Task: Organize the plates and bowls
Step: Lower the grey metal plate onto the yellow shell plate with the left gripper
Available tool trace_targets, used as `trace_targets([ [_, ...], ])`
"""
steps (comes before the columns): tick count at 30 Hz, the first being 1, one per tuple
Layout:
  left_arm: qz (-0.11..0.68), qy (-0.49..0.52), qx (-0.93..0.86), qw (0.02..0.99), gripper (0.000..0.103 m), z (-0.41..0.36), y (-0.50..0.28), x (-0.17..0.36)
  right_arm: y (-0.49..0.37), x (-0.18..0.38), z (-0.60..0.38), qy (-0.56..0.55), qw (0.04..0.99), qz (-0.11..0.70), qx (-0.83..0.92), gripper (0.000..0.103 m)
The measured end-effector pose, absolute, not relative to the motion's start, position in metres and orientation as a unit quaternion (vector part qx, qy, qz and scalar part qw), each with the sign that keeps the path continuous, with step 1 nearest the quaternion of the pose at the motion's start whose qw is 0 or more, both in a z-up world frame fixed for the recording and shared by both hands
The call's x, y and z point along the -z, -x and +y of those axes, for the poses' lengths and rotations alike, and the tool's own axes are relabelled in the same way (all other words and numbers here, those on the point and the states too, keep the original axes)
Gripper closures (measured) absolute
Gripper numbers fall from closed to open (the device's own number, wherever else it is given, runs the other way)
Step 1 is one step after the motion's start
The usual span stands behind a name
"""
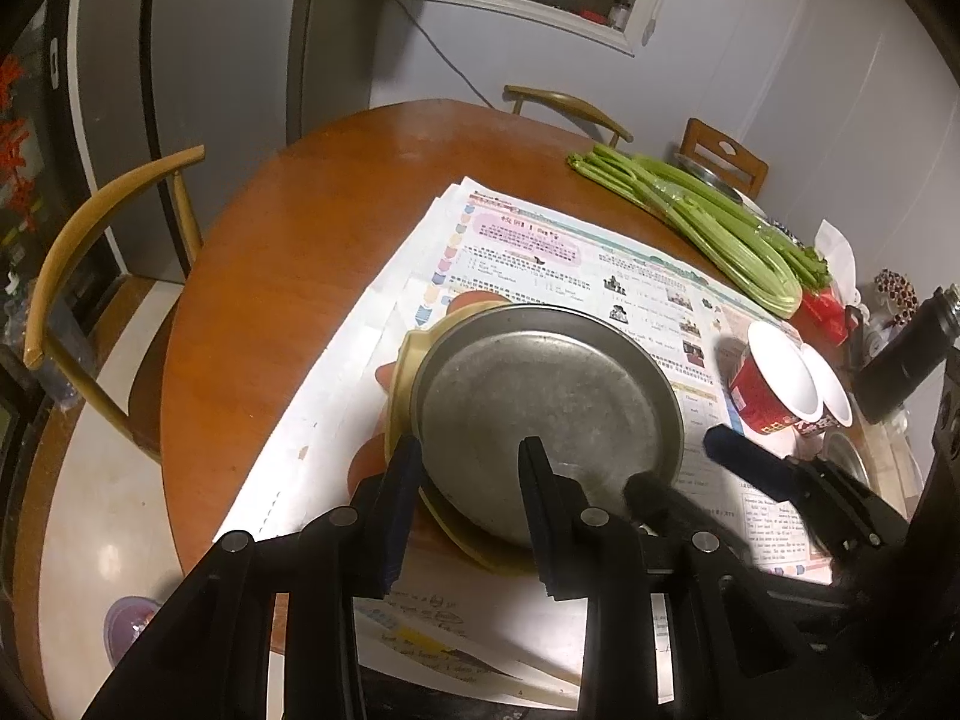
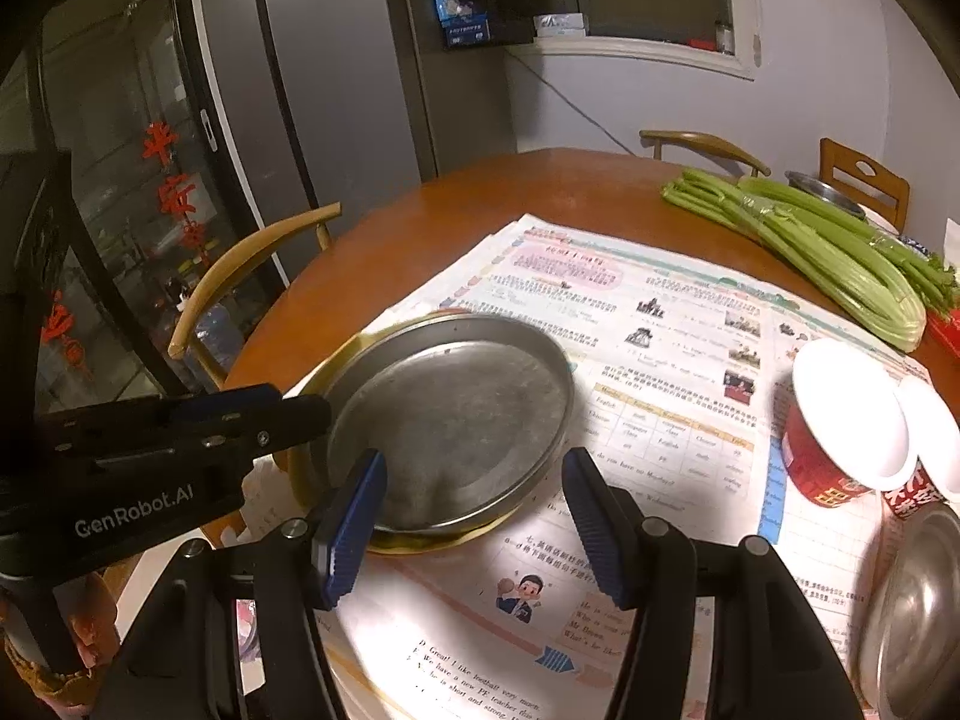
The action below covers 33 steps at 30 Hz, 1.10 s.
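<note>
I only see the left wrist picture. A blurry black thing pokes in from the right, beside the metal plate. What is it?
Observer: That is the right gripper. Its own camera shows its jaws open, gripping nothing, aimed at the metal plate.
Operator: Does my gripper carry any writing?
Observer: Yes. The right wrist view catches the left gripper side-on, and its body reads GenRobot.AI.
Operator: What do the grippers hide on the paper?
Observer: On the newspaper, seen between the right jaws, there is a cartoon man in a blue suit.
</note>
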<state>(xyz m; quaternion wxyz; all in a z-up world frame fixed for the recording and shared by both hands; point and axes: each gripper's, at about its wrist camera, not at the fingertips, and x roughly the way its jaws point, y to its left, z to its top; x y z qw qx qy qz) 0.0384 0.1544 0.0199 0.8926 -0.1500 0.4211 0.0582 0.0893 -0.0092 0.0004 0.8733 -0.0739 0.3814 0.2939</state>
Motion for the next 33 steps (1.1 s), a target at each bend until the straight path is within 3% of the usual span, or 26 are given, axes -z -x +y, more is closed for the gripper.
trace_targets([
  [16, 0.408, 0.185, -0.086, 0.89, 0.053, 0.183, -0.034, -0.02, -0.104, -0.015, -0.041, 0.026, 0.881, 0.382, -0.277, 0.042],
  [33, 0.436, 0.25, -0.056, 0.863, 0.053, 0.202, -0.058, 0.018, -0.115, 0.018, -0.035, 0.007, 0.848, 0.44, -0.294, 0.042],
])
